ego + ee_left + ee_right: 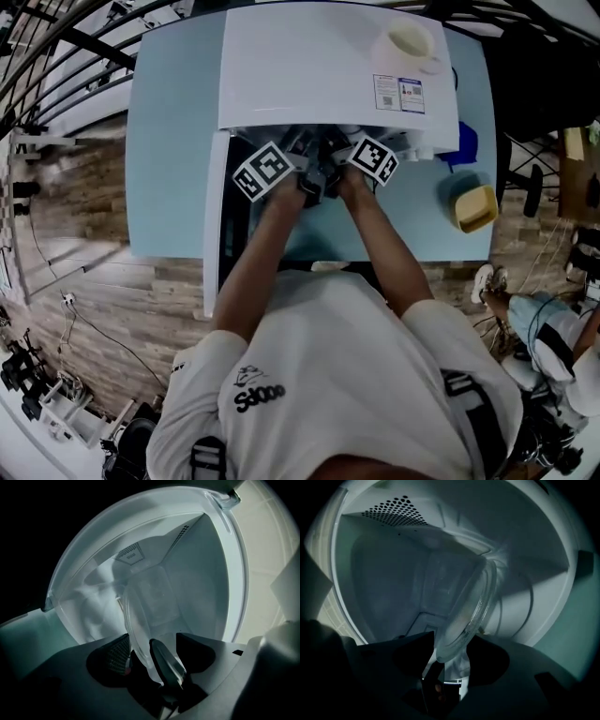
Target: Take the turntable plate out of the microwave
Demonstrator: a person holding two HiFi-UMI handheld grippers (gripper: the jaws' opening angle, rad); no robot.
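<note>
Inside the microwave, only gripper views show the tilted turntable plate.

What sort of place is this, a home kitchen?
Probably not: it looks like a workshop or recording studio. The microwave sits on a plain blue table, cables trail across the wood floor, and metal framing shows at the upper left.

Near rim of turntable plate behind left gripper, microwave label print unreadably small

sticker on the microwave and logo on the shirt are both unreadable.
</note>
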